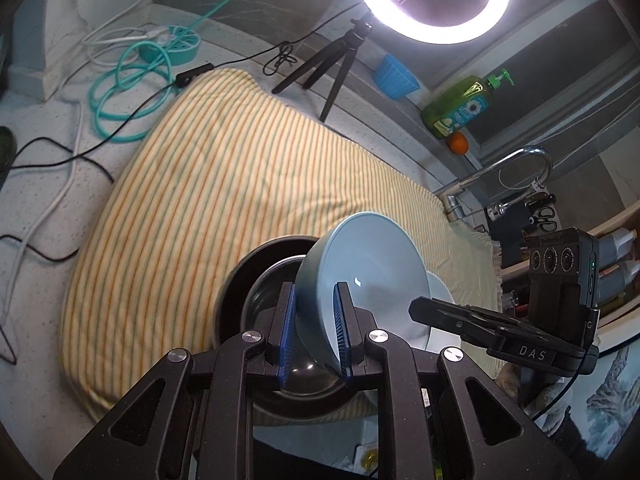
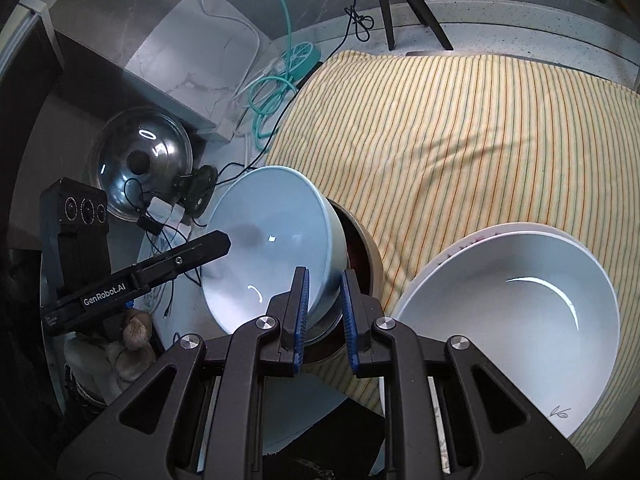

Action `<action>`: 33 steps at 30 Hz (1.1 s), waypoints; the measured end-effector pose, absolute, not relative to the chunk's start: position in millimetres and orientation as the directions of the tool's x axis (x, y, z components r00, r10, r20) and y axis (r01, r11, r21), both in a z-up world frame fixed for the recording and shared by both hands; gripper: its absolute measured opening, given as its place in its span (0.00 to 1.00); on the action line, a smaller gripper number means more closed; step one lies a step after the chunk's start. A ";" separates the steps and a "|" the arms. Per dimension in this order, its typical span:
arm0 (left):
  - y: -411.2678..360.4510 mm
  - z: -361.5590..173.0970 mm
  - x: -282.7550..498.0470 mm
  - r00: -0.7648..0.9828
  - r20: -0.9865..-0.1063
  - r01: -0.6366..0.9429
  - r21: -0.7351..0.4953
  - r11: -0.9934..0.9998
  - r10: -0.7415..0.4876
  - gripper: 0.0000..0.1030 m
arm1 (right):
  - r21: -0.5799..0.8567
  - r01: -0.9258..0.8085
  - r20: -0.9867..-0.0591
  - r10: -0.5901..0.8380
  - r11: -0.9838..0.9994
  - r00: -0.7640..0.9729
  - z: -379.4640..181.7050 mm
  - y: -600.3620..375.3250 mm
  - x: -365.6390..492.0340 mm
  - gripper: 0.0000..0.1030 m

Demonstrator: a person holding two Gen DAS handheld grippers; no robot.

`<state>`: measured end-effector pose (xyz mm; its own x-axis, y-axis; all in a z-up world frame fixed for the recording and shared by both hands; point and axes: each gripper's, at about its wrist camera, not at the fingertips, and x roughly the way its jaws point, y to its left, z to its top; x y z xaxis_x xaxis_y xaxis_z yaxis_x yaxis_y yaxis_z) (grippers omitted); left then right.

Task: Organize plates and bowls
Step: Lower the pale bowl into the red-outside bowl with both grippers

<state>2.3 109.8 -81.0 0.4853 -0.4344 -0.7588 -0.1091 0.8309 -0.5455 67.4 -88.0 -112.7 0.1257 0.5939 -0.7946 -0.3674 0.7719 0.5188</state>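
Both tongs are clenched on one pale blue bowl (image 1: 360, 272) — left tongs (image 1: 316, 336) on its near rim, right tongs (image 2: 325, 316) opposite — carrying it tilted over a dark bowl (image 1: 256, 276). Next, probably: level it, lower it in. Rightward, stacked white plates (image 2: 512, 320) on the striped cloth (image 2: 460, 128) crowd the tabletop (image 1: 36, 184).

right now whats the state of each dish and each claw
light blue bowl: tilted on edge, rim clamped by both claws
left claw: shut on the bowl's rim
right claw: shut on the bowl's rim
dark bowl: upright on the striped cloth, empty, behind the blue bowl
white bowl: upright, empty, sitting in a white plate
ring light: on
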 end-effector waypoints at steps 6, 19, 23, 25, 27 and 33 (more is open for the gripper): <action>114.5 -88.6 -4.7 0.471 -0.771 -0.127 -0.540 0.832 -0.429 0.16 | 0.509 -0.368 -0.809 0.578 0.778 0.103 -126.2 -79.6 62.9 0.16; 115.6 -101.7 -10.6 0.436 -0.791 -0.137 -0.530 0.837 -0.429 0.16 | 0.490 -0.370 -0.827 0.555 0.789 0.087 -136.7 -71.8 61.7 0.16; 116.1 -104.2 -10.4 0.432 -0.796 -0.142 -0.525 0.839 -0.425 0.16 | 0.482 -0.372 -0.834 0.546 0.793 0.082 -140.3 -69.0 62.8 0.16; 116.8 -105.1 -10.1 0.431 -0.796 -0.144 -0.526 0.838 -0.425 0.16 | 0.479 -0.374 -0.836 0.542 0.794 0.081 -141.6 -68.3 62.9 0.18; 116.5 -105.4 -9.8 0.430 -0.799 -0.144 -0.519 0.842 -0.419 0.16 | 0.472 -0.381 -0.839 0.538 0.795 0.082 -140.9 -66.8 63.6 0.18; 118.4 -106.6 -8.9 0.430 -0.806 -0.147 -0.507 0.849 -0.407 0.16 | 0.464 -0.389 -0.840 0.535 0.795 0.092 -138.3 -67.1 63.3 0.18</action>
<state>-8.9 118.4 -106.6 0.4297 -0.4070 -0.8061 -0.1469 0.8493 -0.5071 63.3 -67.1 -138.3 0.0916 0.5352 -0.8397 -0.3894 0.7954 0.4645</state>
